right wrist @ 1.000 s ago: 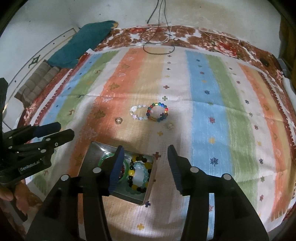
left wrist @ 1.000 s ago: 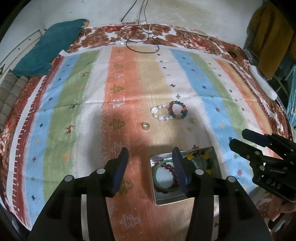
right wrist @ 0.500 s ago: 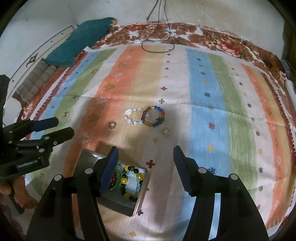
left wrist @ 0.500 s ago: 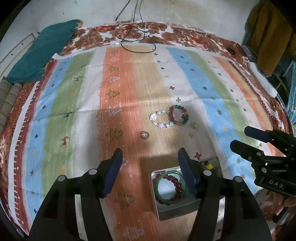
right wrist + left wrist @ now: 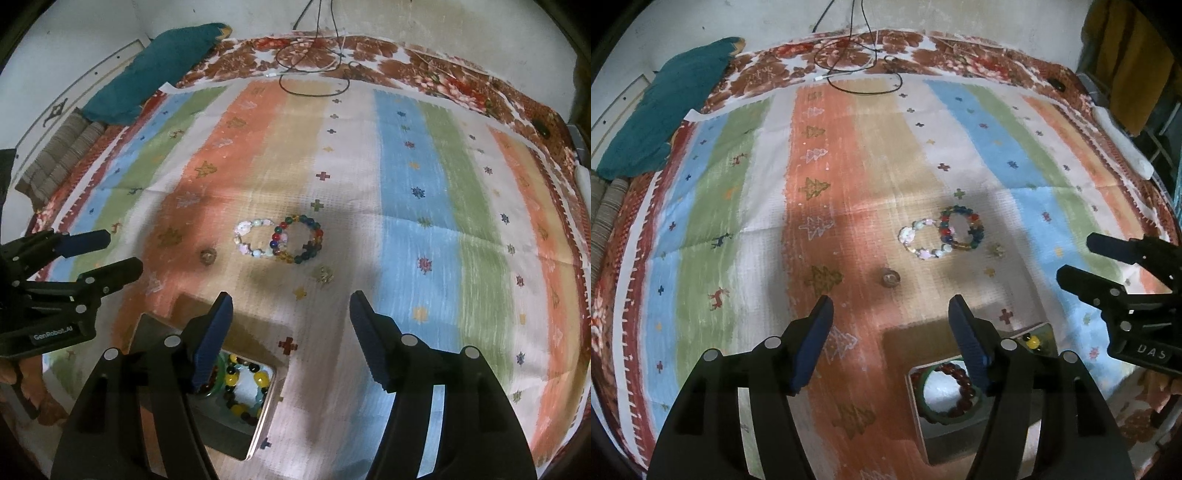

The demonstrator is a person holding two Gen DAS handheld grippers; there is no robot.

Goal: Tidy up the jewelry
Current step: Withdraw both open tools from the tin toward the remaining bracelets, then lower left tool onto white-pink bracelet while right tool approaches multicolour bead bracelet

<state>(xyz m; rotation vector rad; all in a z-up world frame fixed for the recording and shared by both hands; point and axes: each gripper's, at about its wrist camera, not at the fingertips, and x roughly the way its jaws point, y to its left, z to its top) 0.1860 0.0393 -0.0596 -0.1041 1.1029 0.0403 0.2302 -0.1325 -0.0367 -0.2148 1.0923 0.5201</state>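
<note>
Multicoloured round-bead bracelet point(image 5: 298, 239), beyond the metal tin point(image 5: 264, 402), looked light, slippery; best pinched across its strand. Both the left gripper point(image 5: 888, 341) and right gripper point(image 5: 290, 338) gaped empty.

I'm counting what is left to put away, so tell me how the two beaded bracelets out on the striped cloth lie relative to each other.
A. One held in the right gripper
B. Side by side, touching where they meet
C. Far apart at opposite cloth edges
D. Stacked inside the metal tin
B: the pale bracelet and the multicoloured bracelet lie flat on the striped cloth, their rings meeting; both grippers are open and empty.
</note>
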